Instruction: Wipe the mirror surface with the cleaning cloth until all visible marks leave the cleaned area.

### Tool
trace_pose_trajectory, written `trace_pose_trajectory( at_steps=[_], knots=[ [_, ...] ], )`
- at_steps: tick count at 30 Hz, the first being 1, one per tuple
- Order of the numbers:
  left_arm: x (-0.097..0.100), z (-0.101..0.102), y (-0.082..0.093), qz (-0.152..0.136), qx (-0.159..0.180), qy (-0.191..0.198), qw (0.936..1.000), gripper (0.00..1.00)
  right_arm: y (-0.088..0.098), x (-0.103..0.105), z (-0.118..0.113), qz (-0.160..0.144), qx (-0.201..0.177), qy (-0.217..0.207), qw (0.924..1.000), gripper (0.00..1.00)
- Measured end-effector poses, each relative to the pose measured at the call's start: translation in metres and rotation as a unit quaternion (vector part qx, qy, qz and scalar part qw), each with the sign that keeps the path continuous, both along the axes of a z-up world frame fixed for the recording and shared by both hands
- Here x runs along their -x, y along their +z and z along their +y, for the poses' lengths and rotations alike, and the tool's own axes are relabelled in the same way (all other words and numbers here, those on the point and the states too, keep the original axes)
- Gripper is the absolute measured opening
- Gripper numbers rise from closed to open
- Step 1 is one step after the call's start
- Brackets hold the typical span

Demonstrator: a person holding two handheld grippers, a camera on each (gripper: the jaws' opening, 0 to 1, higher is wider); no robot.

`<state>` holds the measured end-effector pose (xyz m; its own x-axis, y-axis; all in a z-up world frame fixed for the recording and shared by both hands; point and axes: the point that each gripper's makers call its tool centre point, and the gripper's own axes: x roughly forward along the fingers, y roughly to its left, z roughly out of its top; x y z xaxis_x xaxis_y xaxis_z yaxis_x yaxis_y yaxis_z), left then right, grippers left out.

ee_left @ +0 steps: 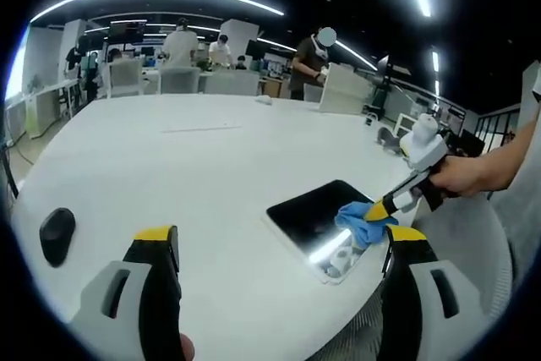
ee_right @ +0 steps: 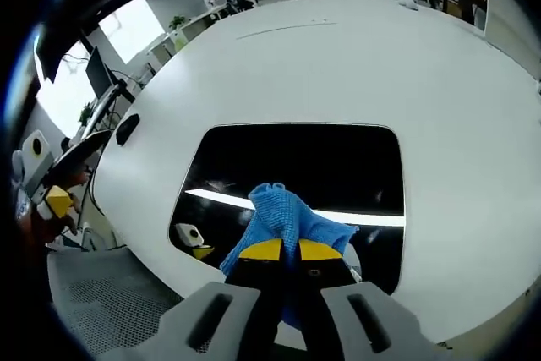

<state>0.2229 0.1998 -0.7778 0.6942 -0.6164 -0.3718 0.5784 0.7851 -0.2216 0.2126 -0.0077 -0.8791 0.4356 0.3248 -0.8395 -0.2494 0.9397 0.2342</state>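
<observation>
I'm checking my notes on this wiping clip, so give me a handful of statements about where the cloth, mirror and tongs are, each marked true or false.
1. The right tongs are shut on the blue cloth. True.
2. The cloth rests on the mirror. True.
3. The left tongs hold the mirror's edge. False: they are open, apart from it.
4. A dark mouse lies on the table. True.
5. The mirror stands upright. False: it lies flat on the table.
</observation>
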Motion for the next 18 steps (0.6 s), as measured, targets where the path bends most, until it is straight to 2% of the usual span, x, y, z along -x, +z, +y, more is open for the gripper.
trace_pose_trajectory(
  at_steps=[7,18],
  knots=[
    [0.002,-0.001,-0.003,0.002,0.001,-0.001,1.0,0.99,0.001,0.001,0.024,-0.009,0.004,0.018,0.9998,0.0],
    [0.005,-0.002,-0.004,0.003,-0.001,-0.008,1.0,0.99,0.001,0.001,0.054,-0.008,-0.002,0.045,0.999,0.0]
  ],
)
